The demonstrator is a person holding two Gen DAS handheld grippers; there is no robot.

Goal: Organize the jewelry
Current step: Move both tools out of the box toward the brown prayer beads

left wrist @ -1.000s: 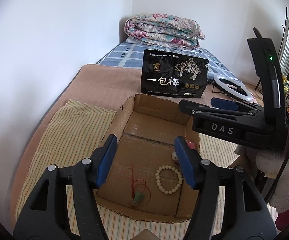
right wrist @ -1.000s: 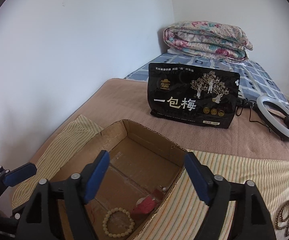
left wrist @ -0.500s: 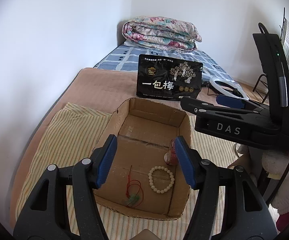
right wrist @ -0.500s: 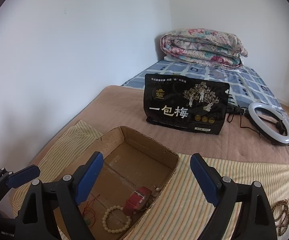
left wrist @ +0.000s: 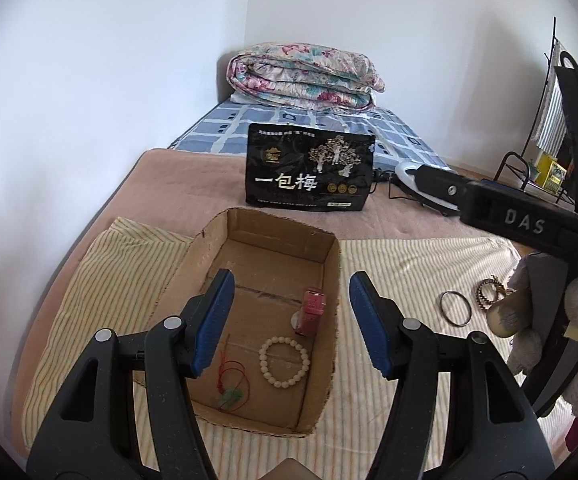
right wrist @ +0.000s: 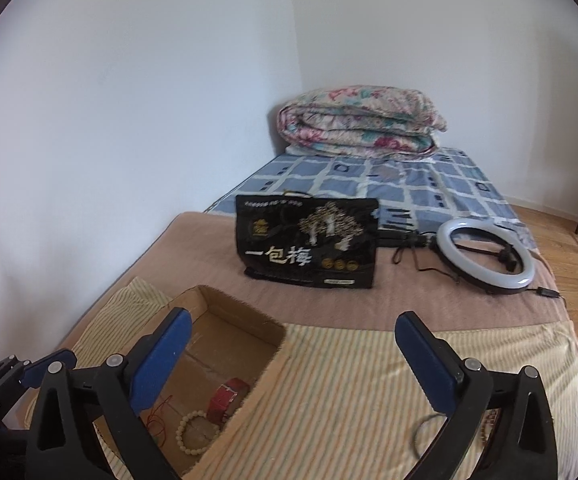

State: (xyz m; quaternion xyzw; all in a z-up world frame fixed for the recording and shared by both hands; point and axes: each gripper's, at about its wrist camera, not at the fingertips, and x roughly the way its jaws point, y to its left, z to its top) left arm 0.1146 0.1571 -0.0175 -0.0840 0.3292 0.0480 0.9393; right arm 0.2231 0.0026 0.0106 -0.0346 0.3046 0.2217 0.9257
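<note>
An open cardboard box (left wrist: 331,256) sits on a striped cloth (left wrist: 389,256). Inside lie a white bead bracelet (left wrist: 284,362), a red watch (left wrist: 314,309) and a red-cord green pendant (left wrist: 231,388); the bracelet (right wrist: 193,432) and watch (right wrist: 225,398) also show in the right wrist view. On the cloth to the right lie a thin dark bangle (left wrist: 454,308) and a brown bead bracelet (left wrist: 489,289). My left gripper (left wrist: 291,326) is open and empty above the box. My right gripper (right wrist: 289,356) is open and empty above the cloth, right of the box (right wrist: 249,322).
A black snack bag (left wrist: 309,174) stands behind the box on the brown blanket. A white ring light (right wrist: 485,258) with its cable lies to the right. A folded floral quilt (left wrist: 303,78) sits at the far end of the bed. A wall runs along the left.
Both grippers have pulled back and up from the box. The right gripper has swung to the right, and the bangle and brown beads on the cloth have come into the left wrist view.
</note>
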